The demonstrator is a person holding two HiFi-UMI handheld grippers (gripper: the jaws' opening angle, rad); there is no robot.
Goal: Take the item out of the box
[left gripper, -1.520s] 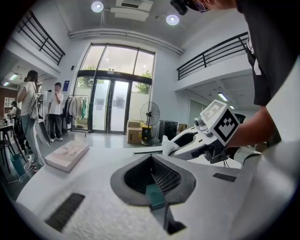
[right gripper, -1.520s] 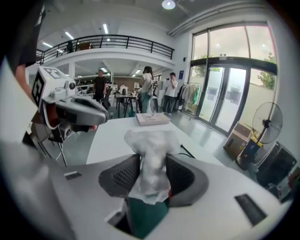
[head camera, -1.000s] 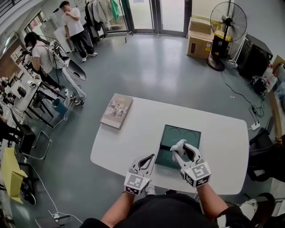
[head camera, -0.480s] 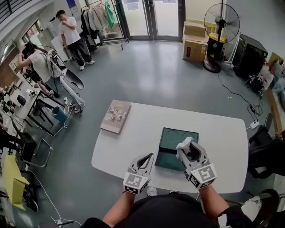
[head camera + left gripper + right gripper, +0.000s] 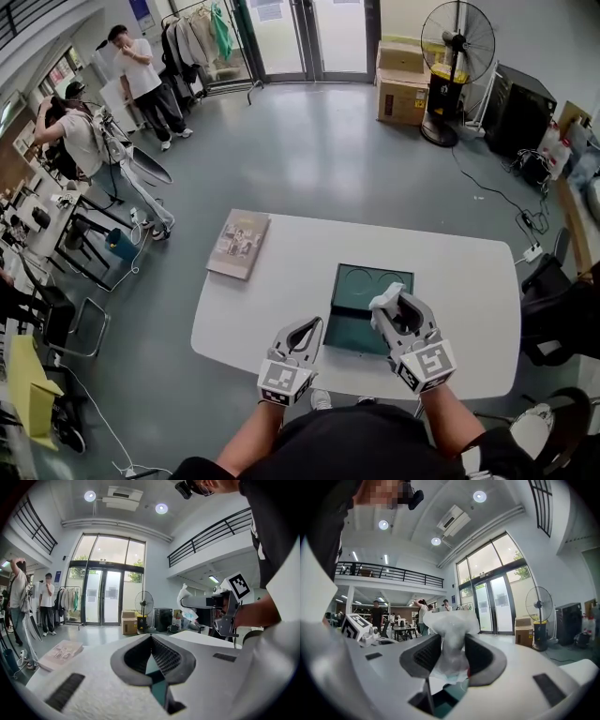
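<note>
View from above of a white tabletop (image 5: 469, 281) in a large hall. An open, shallow dark green box (image 5: 361, 291) lies at the centre of the frame and a flat book (image 5: 239, 244) lies to its upper left. The right gripper (image 5: 394, 307), at lower centre-right, hangs over the box with its fingers closing on the item (image 5: 382, 303). The item is a small white bundle in crinkled clear wrapping, pinched at its middle and lifted off the box floor. The left gripper (image 5: 312, 328), at lower centre-left, points at the box's near left corner with its fingers together and nothing between them. The step in hand looks like lifting the item clear. The thin wrapping could slip, so a firm pinch and a straight upward lift past the rim seem wise. The left gripper could steady the box if it shifts.
</note>
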